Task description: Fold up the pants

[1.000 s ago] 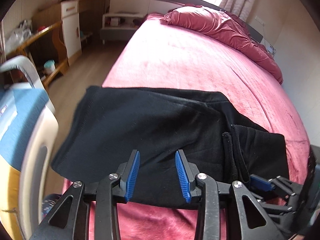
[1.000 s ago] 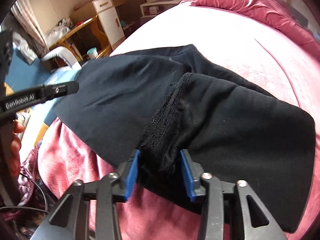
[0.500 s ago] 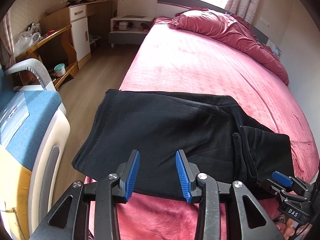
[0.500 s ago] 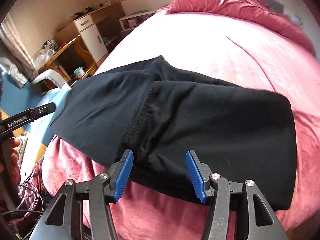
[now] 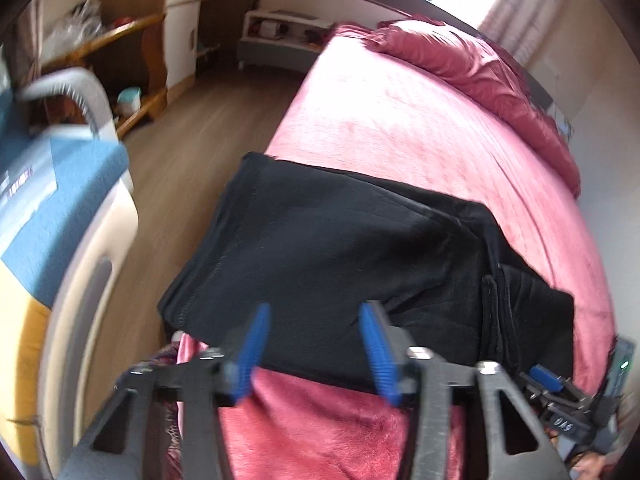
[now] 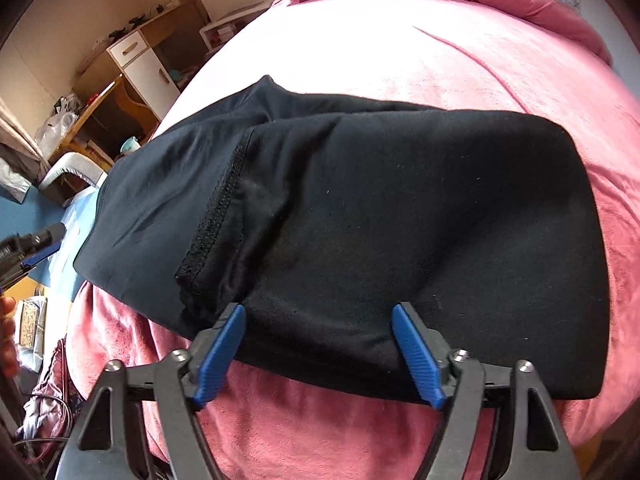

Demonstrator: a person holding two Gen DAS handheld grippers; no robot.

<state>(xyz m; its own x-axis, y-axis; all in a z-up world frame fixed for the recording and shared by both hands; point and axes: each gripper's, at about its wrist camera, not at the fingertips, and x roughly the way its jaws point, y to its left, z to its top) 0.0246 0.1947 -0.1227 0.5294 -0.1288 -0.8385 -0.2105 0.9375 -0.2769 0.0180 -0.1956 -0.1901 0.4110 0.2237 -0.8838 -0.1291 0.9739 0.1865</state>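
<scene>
The black pants (image 5: 340, 264) lie folded on the pink bed (image 5: 400, 120), across its near end; they also show in the right wrist view (image 6: 380, 220). One end is folded over the rest, with a stitched hem edge (image 6: 218, 216) on top. My left gripper (image 5: 316, 350) is open and empty, just above the near edge of the pants. My right gripper (image 6: 318, 354) is open wide and empty, over the near edge of the folded part. The right gripper's tip also shows in the left wrist view (image 5: 560, 392), and the left one's tip in the right wrist view (image 6: 32, 246).
A crumpled pink duvet (image 5: 480, 72) lies at the head of the bed. A blue and white chair (image 5: 60, 208) stands close on the left. Wooden floor (image 5: 200, 140), a desk (image 5: 120, 40) and a white cabinet (image 5: 180, 20) are beyond it.
My right gripper let go of the bunched hem and opened wide; the fabric now lies flat. Both grippers pulled back toward the near edge. The left gripper stayed open.
</scene>
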